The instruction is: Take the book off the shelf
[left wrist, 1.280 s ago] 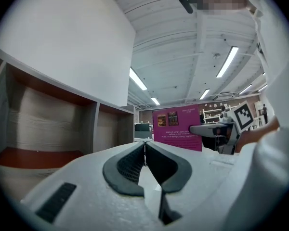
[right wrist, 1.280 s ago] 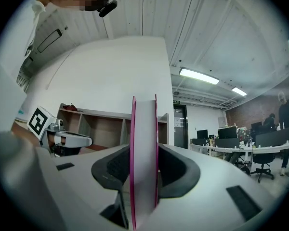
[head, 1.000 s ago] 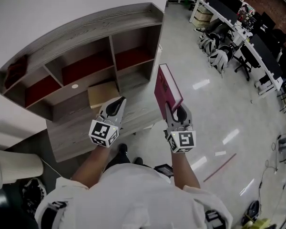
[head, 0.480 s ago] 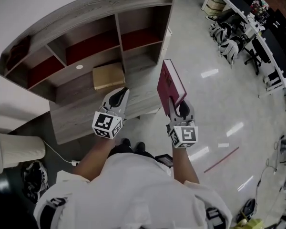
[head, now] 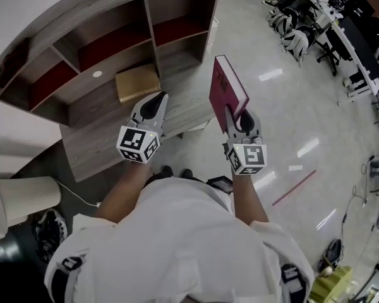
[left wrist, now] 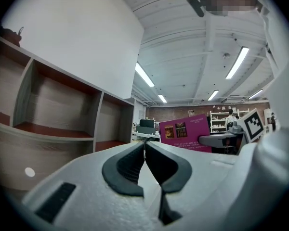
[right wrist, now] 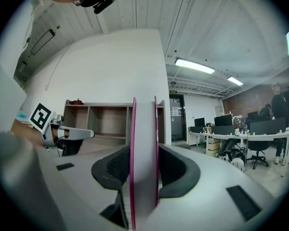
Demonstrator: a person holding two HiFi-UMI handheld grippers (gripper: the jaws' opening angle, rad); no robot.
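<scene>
Right gripper view: book (right wrist: 143, 153) between jaws, shelf (right wrist: 111, 115) well apart.

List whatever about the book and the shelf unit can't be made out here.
1. Magenta hardcover book: cover print too small to read, left gripper view; edge-on only in the right gripper view.
2. Its lower end: hidden by the right gripper closed on it, head view.
3. Dark object atop the grey wooden shelf unit: too small to identify, both gripper views.
</scene>
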